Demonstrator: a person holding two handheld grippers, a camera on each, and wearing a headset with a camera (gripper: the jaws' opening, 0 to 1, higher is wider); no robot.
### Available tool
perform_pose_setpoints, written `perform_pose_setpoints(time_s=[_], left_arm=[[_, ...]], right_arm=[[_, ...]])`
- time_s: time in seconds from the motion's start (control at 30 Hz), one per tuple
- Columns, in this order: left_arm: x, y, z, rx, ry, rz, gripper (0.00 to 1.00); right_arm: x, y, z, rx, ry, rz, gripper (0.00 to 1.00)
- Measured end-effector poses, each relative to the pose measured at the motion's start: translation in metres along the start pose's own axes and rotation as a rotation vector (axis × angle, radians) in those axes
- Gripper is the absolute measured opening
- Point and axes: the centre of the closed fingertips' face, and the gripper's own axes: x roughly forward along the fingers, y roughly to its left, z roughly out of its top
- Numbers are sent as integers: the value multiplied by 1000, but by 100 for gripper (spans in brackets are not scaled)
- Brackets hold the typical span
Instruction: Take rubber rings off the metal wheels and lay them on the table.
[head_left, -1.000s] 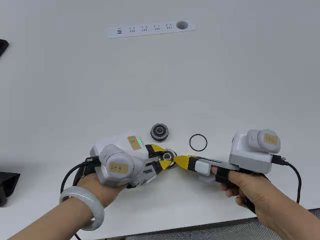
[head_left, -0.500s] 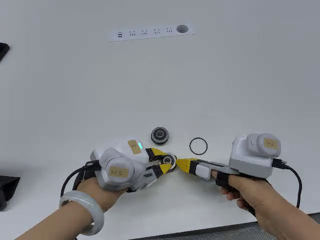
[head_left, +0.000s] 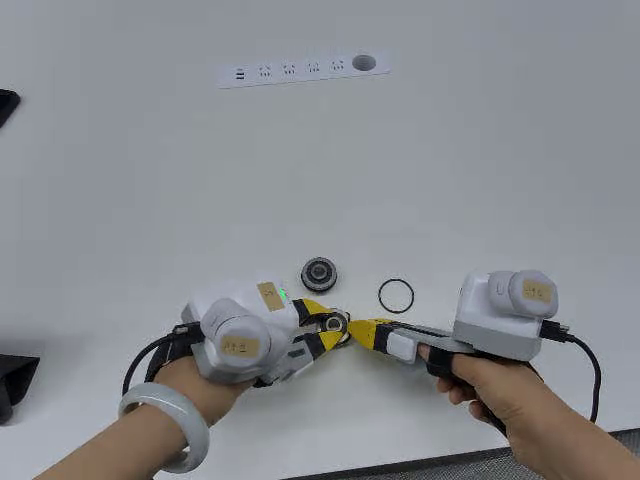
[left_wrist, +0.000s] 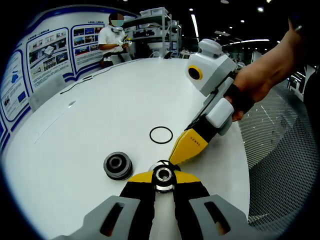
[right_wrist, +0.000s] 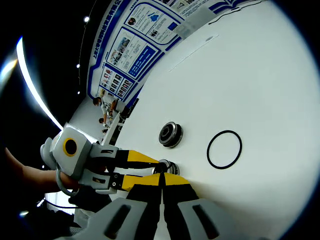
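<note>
While the left gripper (head_left: 322, 325) hangs low over the near edge of the white table (head_left: 480, 180), its yellow-tipped jaws pinch a small metal wheel (left_wrist: 163, 174) from both sides. The wheel's bright hub faces that gripper's own camera. A pale bangle (head_left: 165, 425) circles the wrist behind this gripper.

The right gripper (right_wrist: 162, 176) comes in from the opposite side with its jaws pressed together. Their tips touch the rim of the clamped wheel, but whether any rubber is caught between them cannot be told. In the left gripper view the right gripper's yellow tip lies against the wheel's upper right. Whether the clamped wheel touches the tabletop is not clear.

Just beyond the meeting tips, a second metal wheel (head_left: 319, 272) lies flat on the table, dark around its rim and bright at the hub. To its right in the head view, near it but apart, a thin black rubber ring (head_left: 396, 295) lies flat on the bare tabletop.

Well beyond these, a white power strip (head_left: 300, 68) lies along the far part of the table. A dark object (head_left: 12, 375) juts in at the left edge of the head view. In the left gripper view, past the table's far end, a person (left_wrist: 112, 37) in a white top stands beside blue-and-white display boards (left_wrist: 55, 50).
</note>
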Motion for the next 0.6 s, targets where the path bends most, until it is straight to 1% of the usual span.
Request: perform_pose_setpoints(time_s=[0.4,0.6], left_arm=[[0,0,0,1,0,0,13],[0,0,0,0,-1,0,13]], right_arm=[[0,2,1,1,2,7,2],[2,7,1,3,1,24,2]])
